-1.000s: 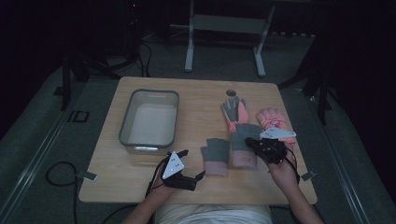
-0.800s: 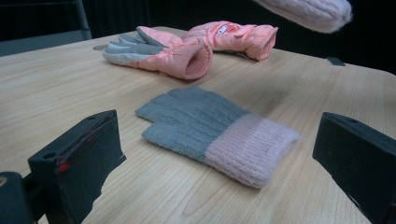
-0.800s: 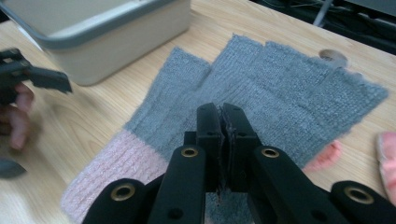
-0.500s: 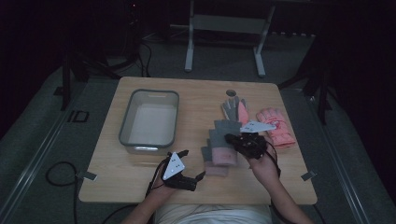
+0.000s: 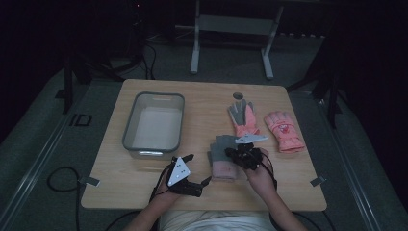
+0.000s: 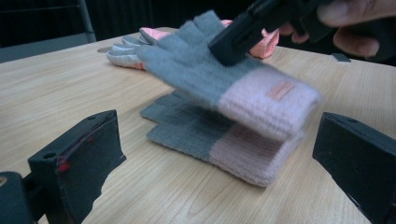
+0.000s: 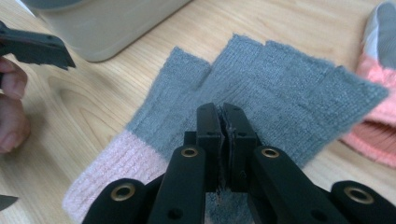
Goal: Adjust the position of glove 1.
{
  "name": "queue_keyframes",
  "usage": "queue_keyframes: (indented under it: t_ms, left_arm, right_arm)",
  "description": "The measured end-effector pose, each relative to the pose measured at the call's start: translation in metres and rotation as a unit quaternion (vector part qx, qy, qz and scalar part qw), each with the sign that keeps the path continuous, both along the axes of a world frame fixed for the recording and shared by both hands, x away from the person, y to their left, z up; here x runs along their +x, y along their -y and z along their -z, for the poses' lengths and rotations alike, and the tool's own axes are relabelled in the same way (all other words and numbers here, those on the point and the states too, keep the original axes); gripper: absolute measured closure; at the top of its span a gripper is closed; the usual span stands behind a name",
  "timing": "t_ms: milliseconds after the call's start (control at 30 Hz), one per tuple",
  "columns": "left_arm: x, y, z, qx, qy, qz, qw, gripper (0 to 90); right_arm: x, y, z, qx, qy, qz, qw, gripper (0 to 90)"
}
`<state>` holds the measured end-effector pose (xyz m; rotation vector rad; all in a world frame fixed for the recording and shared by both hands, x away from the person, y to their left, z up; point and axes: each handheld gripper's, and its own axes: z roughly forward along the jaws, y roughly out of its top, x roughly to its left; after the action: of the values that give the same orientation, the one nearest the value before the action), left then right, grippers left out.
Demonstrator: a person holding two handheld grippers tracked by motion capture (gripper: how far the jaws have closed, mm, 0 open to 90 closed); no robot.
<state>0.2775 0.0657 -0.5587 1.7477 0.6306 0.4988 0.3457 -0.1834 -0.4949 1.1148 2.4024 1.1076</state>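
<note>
Pale wood makes up the tabletop (image 5: 144, 192), the largest thing here, and a grey bin (image 5: 154, 122) stands on it, off to the left of both pairs of jaws. A pink ski glove (image 5: 284, 131) and a grey-palmed one (image 5: 244, 118) lie beyond the right gripper (image 5: 235, 153).

That gripper's jaws are pressed together on a grey-and-pink knit glove (image 7: 261, 88), pinching its grey part near the middle. In the left gripper view the held glove (image 6: 224, 84) hangs off the tabletop just ahead of the left gripper (image 6: 219, 154), tilted, its grey finger end raised and pointing away, its pink cuff lower and nearer. Its long axis runs from cuff to fingertips. A small pink tab sits on the cuff; any writing on it is too blurred to read.

Under it a second knit glove (image 6: 210, 140) lies flat, between and just beyond the left jaws. Those jaws stand wide apart and hold nothing.
</note>
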Motion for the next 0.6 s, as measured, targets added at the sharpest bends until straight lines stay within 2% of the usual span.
queue_keyframes:
  t_ms: [100, 300, 467, 600]
  left_arm:
    - [0.001, 0.000, 0.000, -0.002, -0.004, 0.000, 1.0000, 0.8]
    - [0.001, 0.003, 0.000, 0.007, -0.003, 0.010, 0.9999, 0.8]
    - [0.001, 0.005, -0.001, 0.017, -0.004, 0.001, 0.9998, 0.8]
    - [0.000, 0.008, -0.001, 0.032, 0.013, 0.001, 0.9994, 0.8]
  right_arm:
    - [0.001, 0.000, 0.007, 0.003, -0.012, 0.001, 0.9999, 86.9]
    - [0.004, -0.003, 0.018, -0.008, -0.022, 0.000, 0.9997, 86.9]
    - [0.009, -0.006, 0.024, -0.015, -0.027, -0.003, 0.9995, 86.7]
    - [0.011, -0.008, 0.030, -0.017, -0.033, 0.001, 0.9993, 86.7]
